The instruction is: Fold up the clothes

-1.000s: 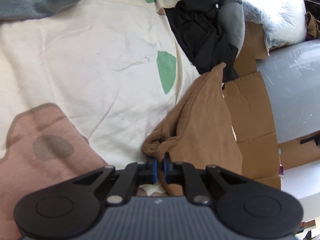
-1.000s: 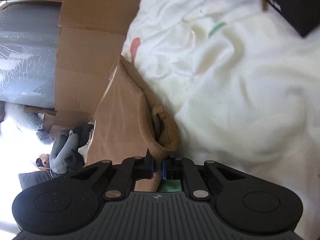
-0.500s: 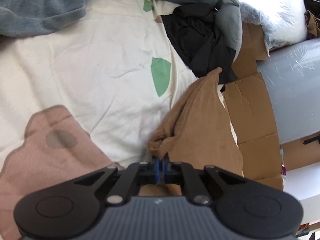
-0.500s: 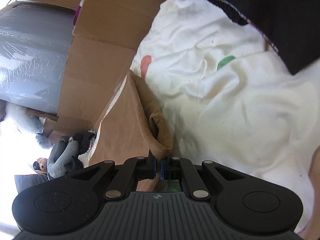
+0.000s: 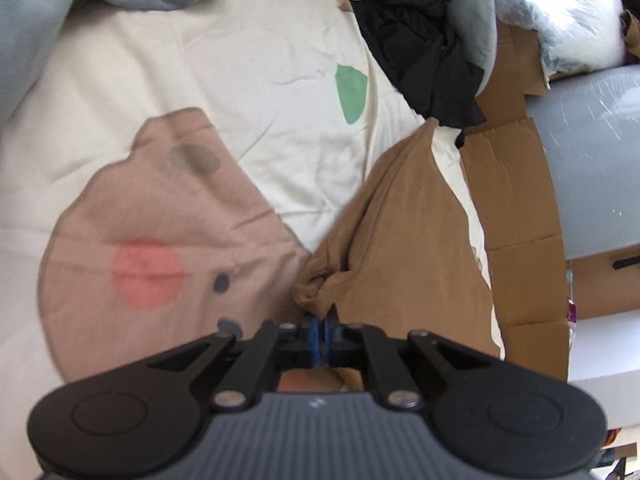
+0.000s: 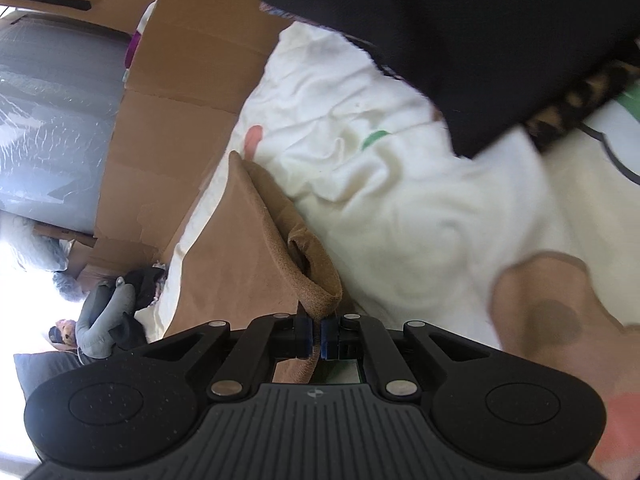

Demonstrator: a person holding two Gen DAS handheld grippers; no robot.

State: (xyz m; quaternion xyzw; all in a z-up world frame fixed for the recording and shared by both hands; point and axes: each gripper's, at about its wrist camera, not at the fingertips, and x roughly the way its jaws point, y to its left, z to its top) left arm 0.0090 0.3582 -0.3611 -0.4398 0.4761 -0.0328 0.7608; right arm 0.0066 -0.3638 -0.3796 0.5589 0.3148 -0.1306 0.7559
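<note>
The left gripper (image 5: 320, 330) is pinched tight on a bunched corner of the brown cloth (image 5: 400, 240). The right gripper (image 6: 315, 338) is pinched tight on a thick folded edge of the same brown cloth (image 6: 256, 264). The cloth hangs over the edge of the white blanket (image 5: 240, 80), next to cardboard (image 5: 516, 208). A black pile (image 5: 424, 40) sits further back, maybe more clothes.

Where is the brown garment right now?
In the left wrist view, the brown garment lies right of centre on the cream blanket, beside the cardboard.
</note>
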